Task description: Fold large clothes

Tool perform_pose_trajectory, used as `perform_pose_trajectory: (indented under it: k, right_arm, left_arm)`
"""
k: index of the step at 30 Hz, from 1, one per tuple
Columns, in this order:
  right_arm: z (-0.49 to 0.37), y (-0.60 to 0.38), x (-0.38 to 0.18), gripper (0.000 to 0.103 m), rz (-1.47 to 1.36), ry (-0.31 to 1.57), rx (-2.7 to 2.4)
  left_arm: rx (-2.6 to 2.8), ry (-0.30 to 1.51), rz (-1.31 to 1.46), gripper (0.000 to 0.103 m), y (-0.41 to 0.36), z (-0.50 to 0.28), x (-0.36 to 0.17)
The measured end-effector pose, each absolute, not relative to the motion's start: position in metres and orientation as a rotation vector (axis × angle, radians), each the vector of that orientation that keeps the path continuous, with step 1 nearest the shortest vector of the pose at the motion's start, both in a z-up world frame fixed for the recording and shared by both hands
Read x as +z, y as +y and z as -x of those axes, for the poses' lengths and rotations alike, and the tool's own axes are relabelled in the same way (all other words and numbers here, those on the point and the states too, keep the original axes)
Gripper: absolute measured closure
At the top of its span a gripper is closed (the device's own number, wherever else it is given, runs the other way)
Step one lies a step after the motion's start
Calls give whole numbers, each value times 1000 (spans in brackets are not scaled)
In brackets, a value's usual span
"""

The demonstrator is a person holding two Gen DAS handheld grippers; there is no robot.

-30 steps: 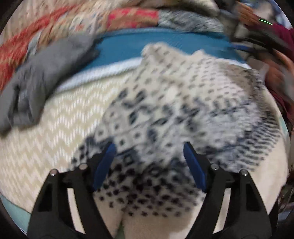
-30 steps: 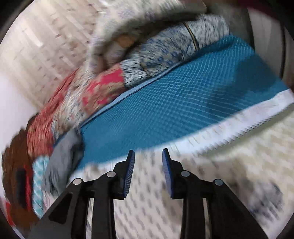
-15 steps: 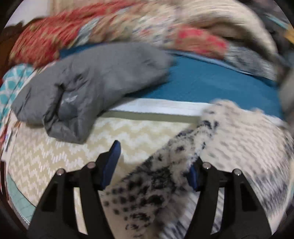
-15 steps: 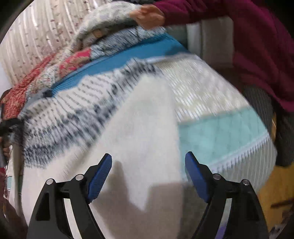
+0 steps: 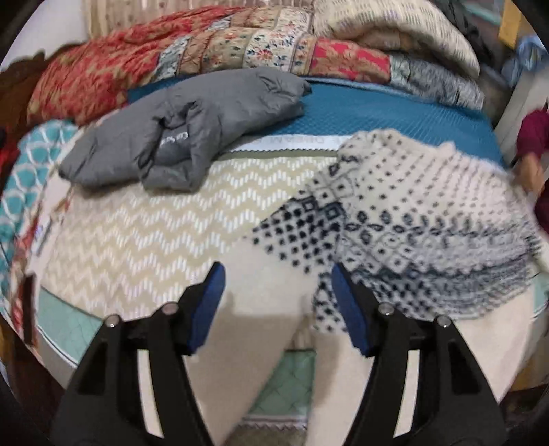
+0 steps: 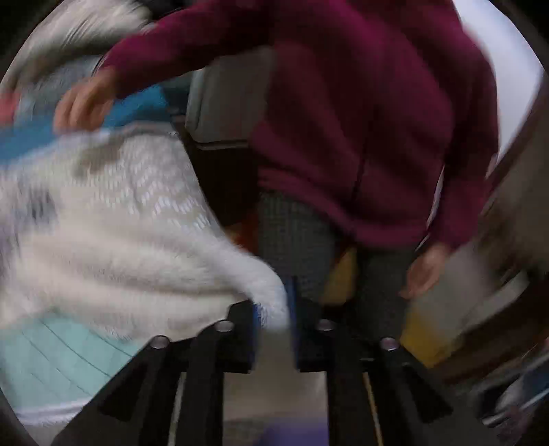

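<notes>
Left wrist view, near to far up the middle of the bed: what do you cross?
Left gripper → cream patterned sweater → chevron blanket → grey jacket → teal mat → patchwork quilt.

**Bedding, a grey bundle and a bystander around the bed**

A chevron-patterned cream spread (image 5: 137, 219) covers the near half of the bed, with a teal blanket (image 5: 394, 109) laid across the far half. A rumpled grey padded bundle (image 5: 178, 133) lies at the left, straddling the line where the two meet. Along the far edge runs a red floral patchwork quilt (image 5: 192, 51), topped at the far right corner by a cream knitted throw (image 5: 394, 31). At the bed's right edge stands a person in a maroon jumper (image 6: 360, 113), one bare hand (image 6: 82, 103) reaching over the teal blanket; the view there is blurred.
</notes>
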State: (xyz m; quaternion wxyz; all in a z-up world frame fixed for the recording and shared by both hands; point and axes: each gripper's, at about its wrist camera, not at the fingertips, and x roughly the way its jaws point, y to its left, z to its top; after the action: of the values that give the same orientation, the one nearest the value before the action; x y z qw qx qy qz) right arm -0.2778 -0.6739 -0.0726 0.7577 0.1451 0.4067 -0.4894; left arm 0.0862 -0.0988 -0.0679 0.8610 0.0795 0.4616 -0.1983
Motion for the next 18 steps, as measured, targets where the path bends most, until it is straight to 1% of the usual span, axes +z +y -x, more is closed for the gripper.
perform_pose_trajectory:
  k: [1,3,4,5,6,8,10,12,14,15,16,17,18]
  right_arm:
    - [286,-670,-66,62,-372,832,-1041]
    - [294,-642,-52,50,-408,704,-962]
    - [300,-630,-49,30,-434,656,-901]
    - [300,-617,-47,12,-460,616,-841]
    - [305,-602,-45,9,-472,576,-796]
    - [306,-577,-40,8,-483,510,-715]
    - [304,-551,-41,8,-543,483,-510]
    - [286,-523,-55,8,-551,562,-363]
    - [255,-490,-87,9,-517,697,-282]
    - [244,-480,-104,10,-520,742,-277]
    - [237,-475,-118,25,-547,775,-273]
    - [226,-472,-135,57,-608,830,-239]
    - [216,-466,-146,69,-658,882,-199]
  left_arm:
    - [-427,965,-165,41,-96,-81,-66]
    - [-452,977,-175,39,-92,-67,-68]
    - [-473,1004,-173,35,-89,-58,-73]
    - [-494,1032,-169,33,-87,-50,-77]
    - [-514,1057,-166,33,-85,-42,-83]
    - [-540,1117,-179,33,-78,-24,-98]
    - [-563,1176,-185,33,-69,-6,-114]
    - [-604,1220,-175,33,-61,11,-126]
    - [-645,1269,-180,32,-56,31,-141]
    - [-656,1285,-180,31,-54,36,-146]
    - [-673,1313,-182,31,-53,44,-155]
    - [-675,1329,-189,31,-53,49,-163]
    - [-669,1332,-192,32,-54,53,-167]
